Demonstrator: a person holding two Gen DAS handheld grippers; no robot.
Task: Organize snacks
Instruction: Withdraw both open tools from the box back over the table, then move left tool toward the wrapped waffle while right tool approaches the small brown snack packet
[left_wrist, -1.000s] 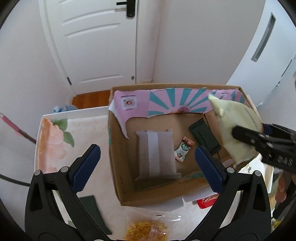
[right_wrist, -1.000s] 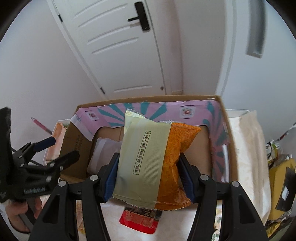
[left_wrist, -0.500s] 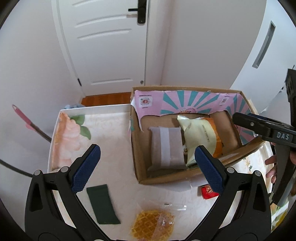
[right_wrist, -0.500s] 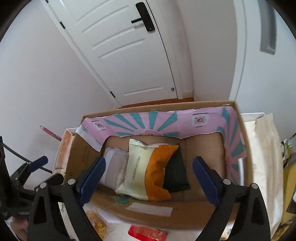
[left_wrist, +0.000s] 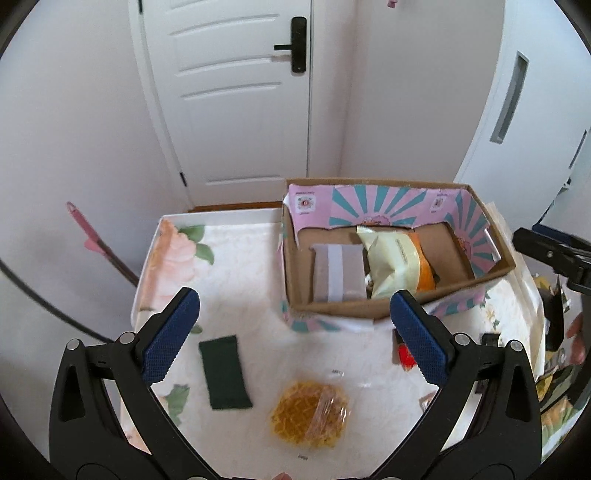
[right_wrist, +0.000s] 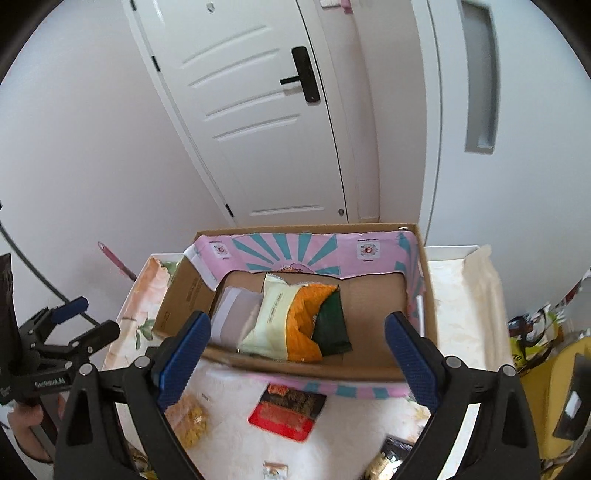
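Both claws were wide open with nothing in them. The right gripper (right_wrist: 297, 354) had just spread its jaws and hung over the cardboard box (right_wrist: 369, 369), where the cream-and-orange snack bag (right_wrist: 284, 325) lay between a grey packet (right_wrist: 236, 317) and a dark green one (right_wrist: 332, 325). The left gripper (left_wrist: 291, 336) hovered above the table (left_wrist: 236, 280), over a green sachet (left_wrist: 224, 371) and what looked like a bag of yellow noodle snack (left_wrist: 310, 413), kinda blurry.
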